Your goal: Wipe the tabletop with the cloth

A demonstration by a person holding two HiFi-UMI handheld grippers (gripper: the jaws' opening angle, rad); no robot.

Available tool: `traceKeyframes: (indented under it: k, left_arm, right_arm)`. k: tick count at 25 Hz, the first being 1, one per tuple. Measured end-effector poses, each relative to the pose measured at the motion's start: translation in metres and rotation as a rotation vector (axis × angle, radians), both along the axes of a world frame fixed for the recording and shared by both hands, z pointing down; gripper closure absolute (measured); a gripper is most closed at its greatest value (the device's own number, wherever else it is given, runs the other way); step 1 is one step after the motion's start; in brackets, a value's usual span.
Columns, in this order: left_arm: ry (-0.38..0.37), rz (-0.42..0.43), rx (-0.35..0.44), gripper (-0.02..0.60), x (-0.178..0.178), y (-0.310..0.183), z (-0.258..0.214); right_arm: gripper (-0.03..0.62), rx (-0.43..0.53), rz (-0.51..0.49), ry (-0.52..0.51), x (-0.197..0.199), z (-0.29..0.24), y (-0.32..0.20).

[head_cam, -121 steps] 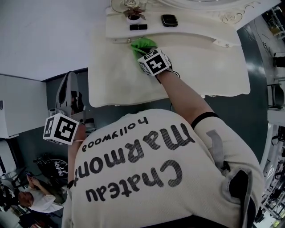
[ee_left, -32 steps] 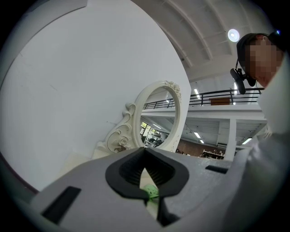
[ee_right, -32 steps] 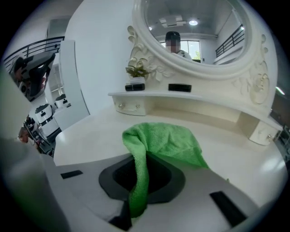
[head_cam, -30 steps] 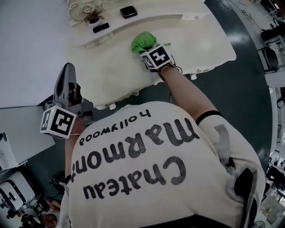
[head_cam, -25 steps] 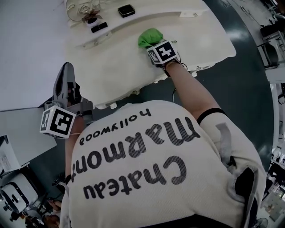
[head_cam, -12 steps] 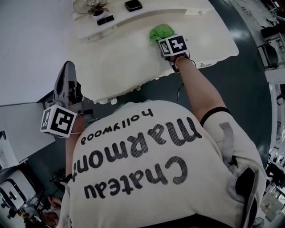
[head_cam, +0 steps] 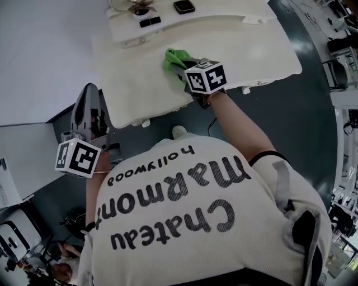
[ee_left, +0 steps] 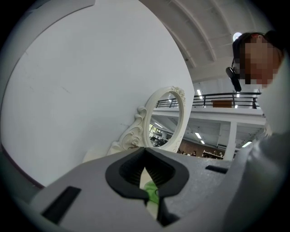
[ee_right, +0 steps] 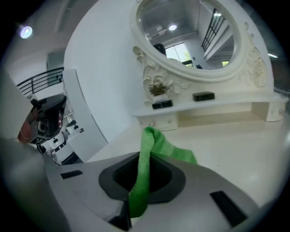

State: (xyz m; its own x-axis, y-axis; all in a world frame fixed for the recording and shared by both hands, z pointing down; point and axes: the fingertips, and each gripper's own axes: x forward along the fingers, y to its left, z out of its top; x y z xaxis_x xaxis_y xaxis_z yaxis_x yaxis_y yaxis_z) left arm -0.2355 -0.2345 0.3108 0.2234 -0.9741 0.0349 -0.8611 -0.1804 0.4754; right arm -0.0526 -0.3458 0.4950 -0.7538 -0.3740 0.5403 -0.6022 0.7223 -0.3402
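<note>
**Head view:** the crumpled green fabric cloth (head_cam: 174,57) lies on the cream-white painted worktop (head_cam: 134,84), in the upper middle of the frame. The right tool (head_cam: 182,66) comes in from the lower right, and the cloth spills out ahead of it toward the upper left. The left tool (head_cam: 88,99) hangs at the left of the frame, off the worktop's near edge and over the dark floor, well apart from the cloth. The right hand is therefore plainly the nearer one. Bare worktop stretches to the left and right of the cloth, so the coming stroke probably runs sideways across it.

A raised shelf (head_cam: 224,12) at the top of the frame carries a small black bar (head_cam: 150,22) and a dark square object (head_cam: 184,6). No container with anything in it can be made out.

**Left gripper view:** the left tool (ee_left: 149,195) is clenched on nothing. Its dark pads meet low down, and only a thin slit above them shows a speck of the distant green. Behind stands a white oval mirror with a carved frame (ee_left: 177,118).

**Right gripper view:** the right tool (ee_right: 136,190) is clamped on the green cloth (ee_right: 170,148). The cloth's long axis runs up between the pads and forward, and its free end drapes down onto the worktop (ee_right: 235,145). Beyond are the shelf (ee_right: 217,105) and the mirror (ee_right: 190,31)
</note>
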Motion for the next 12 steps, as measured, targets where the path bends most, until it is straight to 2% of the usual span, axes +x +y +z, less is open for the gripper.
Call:
traceKeyframes:
  k: [5,12]
  left_arm:
    - [-0.008,-0.048,-0.040,0.574,-0.027,0.026,0.016]
    - [0.028,-0.077,-0.049,0.574,-0.049,0.043,0.027]
  right_arm:
    - [0.549,0.025,-0.127,0.119,-0.036,0.025,0.033]
    - [0.549,0.067,-0.215,0.260,-0.049,0.052,0.052]
